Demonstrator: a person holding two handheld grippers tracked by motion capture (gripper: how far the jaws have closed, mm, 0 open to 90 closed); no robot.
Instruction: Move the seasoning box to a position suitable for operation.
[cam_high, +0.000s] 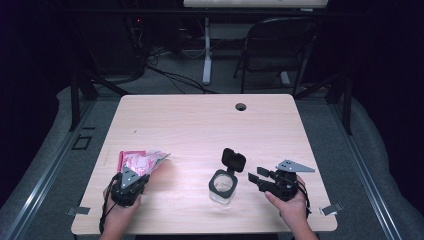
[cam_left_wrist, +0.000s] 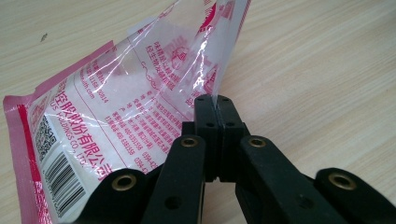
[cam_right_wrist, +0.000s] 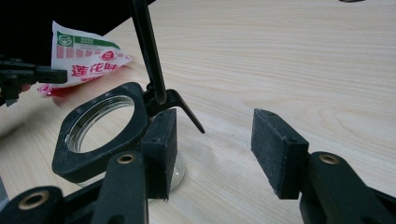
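A pink-and-white plastic packet (cam_high: 142, 161) (cam_left_wrist: 130, 102) of white grains lies at the table's front left. My left gripper (cam_high: 132, 177) (cam_left_wrist: 215, 100) is shut on the packet's clear edge, which stands pinched between the two pads. A clear jar (cam_high: 222, 186) (cam_right_wrist: 100, 130) with a black collar stands at front centre, its black flip lid (cam_high: 233, 159) (cam_right_wrist: 147, 42) raised upright. My right gripper (cam_high: 255, 175) (cam_right_wrist: 212, 126) stands open just right of the jar, nothing between its pads; its left pad is close beside the collar. The packet (cam_right_wrist: 86, 58) lies beyond the jar.
The wooden table (cam_high: 200, 125) has a cable hole (cam_high: 241, 106) near its far edge. A dark folding chair (cam_high: 277, 45) and a white desk leg (cam_high: 206, 55) stand behind the table, with cables on the floor.
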